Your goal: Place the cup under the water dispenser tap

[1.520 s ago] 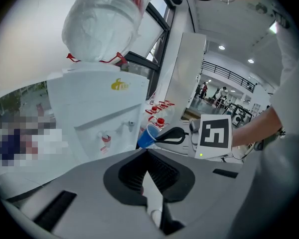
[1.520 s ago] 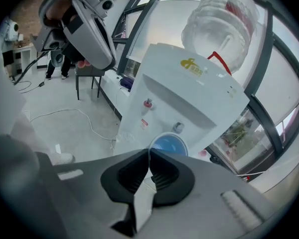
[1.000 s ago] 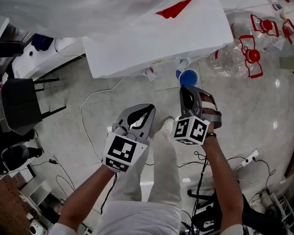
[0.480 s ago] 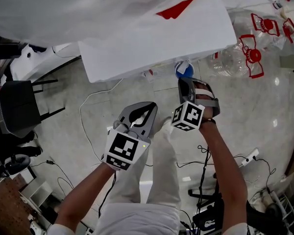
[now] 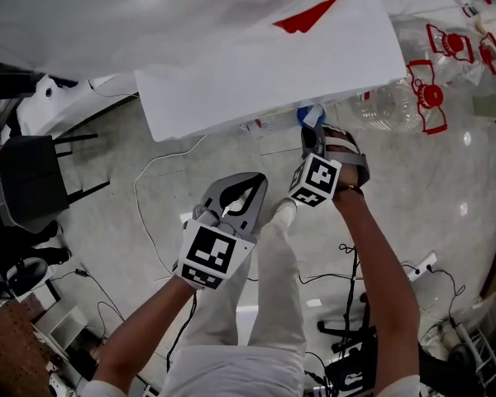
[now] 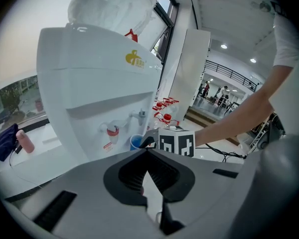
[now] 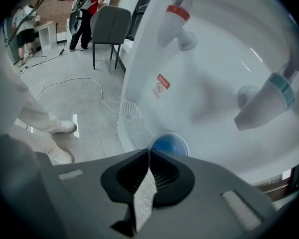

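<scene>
Two fingers (image 7: 125, 174) of the right gripper (image 7: 148, 154) are pressing together on a thin, pale strip of the cup's wall (it runs down the seam between the pads), so the cup (image 7: 170, 144) is being carried by its rim. Its blue inside is showing just past the fingertips, low in the centre of the right gripper view. Around it, the white recess of the water dispenser (image 5: 256, 64) is filling most of that frame, with the drip grille (image 7: 132, 121) just left of the cup, the red tap (image 7: 175, 15) at the upper centre and the blue tap (image 7: 266, 101) at the right.

Over on the other side, the left gripper (image 6: 147, 151) is hanging back from the dispenser with its fingers (image 6: 129, 174) meeting at the tips and gripping nothing. From there the cup (image 6: 136, 142) is appearing just right of the red tap (image 6: 112, 131).

In the head view the right gripper (image 5: 312, 139) is reaching under the dispenser's front edge at the upper centre, and the left gripper (image 5: 246, 190) is sitting lower, over the floor (image 5: 149, 188).

Judging by this, the carrying is nearly done: the cup is already inside the recess. What seems left is lining it up beneath a spout, setting it on the grille and letting go. Whether its base is touching down, I cannot tell.
</scene>
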A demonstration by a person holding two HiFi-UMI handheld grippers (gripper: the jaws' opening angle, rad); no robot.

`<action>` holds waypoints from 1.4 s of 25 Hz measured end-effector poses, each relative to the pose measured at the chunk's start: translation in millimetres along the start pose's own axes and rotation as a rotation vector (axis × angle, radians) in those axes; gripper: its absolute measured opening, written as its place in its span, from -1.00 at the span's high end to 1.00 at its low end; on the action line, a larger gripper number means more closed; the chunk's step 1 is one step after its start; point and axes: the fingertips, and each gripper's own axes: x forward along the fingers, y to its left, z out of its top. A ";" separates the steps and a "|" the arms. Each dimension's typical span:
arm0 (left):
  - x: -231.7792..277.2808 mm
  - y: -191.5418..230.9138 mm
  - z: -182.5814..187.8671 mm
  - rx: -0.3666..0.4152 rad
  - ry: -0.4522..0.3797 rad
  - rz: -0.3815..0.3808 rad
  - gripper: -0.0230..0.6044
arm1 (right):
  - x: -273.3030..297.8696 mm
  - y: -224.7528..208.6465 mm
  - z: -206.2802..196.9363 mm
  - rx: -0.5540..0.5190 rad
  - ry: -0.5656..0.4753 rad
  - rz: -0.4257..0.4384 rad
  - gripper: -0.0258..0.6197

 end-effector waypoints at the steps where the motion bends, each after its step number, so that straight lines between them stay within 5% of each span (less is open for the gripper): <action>1: -0.2 -0.2 -0.5 -0.002 -0.001 0.000 0.91 | 1.8 0.2 -0.7 -0.005 0.002 0.003 0.85; 14: -3.9 5.5 -9.5 -0.021 -0.001 0.015 0.91 | 11.1 -1.4 1.0 -0.021 -0.007 0.031 0.84; 18: -5.5 6.1 -8.8 -0.023 -0.003 0.017 0.91 | 10.3 -1.3 -0.7 -0.005 0.000 0.034 0.65; 35: -33.8 0.5 10.8 -0.032 -0.044 0.027 0.91 | -42.4 -13.2 9.9 0.038 -0.035 -0.029 0.61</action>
